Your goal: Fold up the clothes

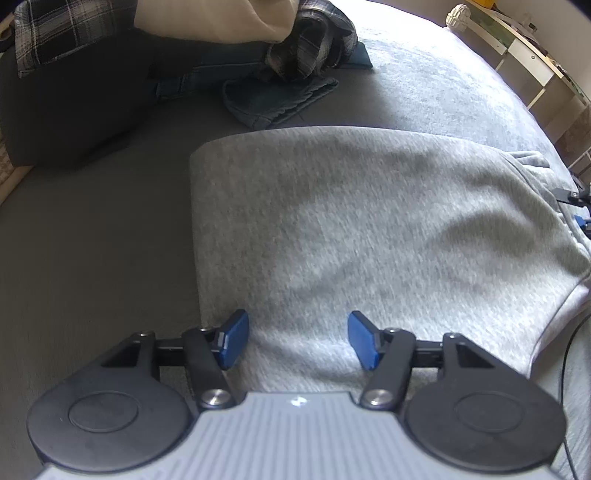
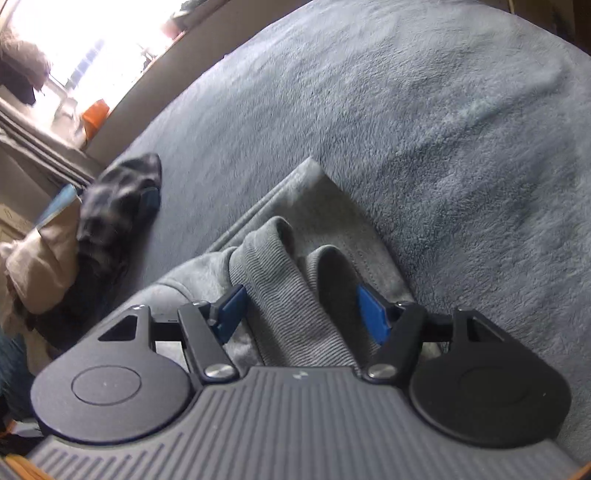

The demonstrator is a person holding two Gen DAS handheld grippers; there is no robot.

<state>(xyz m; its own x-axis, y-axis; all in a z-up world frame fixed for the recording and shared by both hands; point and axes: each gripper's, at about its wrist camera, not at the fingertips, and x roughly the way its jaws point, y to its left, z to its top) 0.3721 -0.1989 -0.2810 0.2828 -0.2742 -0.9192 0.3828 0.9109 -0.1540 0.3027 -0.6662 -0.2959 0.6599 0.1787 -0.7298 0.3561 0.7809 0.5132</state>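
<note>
Folded light grey fleece sweatshirt (image 1: pixel 369 229) on grey plush bed blanket (image 2: pixel 424 110), left gripper (image 1: pixel 297 341) fingers wide apart, empty, right gripper (image 2: pixel 308 314) fingers wide apart astride ribbed grey cuffs (image 2: pixel 280 280), gripping nothing

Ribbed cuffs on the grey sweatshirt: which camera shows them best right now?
The right wrist view: both ribbed cuffs lie close up between the open right tool, ribbing sharp. The left wrist view shows only the sweatshirt's smooth folded body; the cuffs aren't visible there.

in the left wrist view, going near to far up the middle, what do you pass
left gripper, open → folded grey sweatshirt → dark grey bed cover → jeans → plaid shirt → cream garment
</note>
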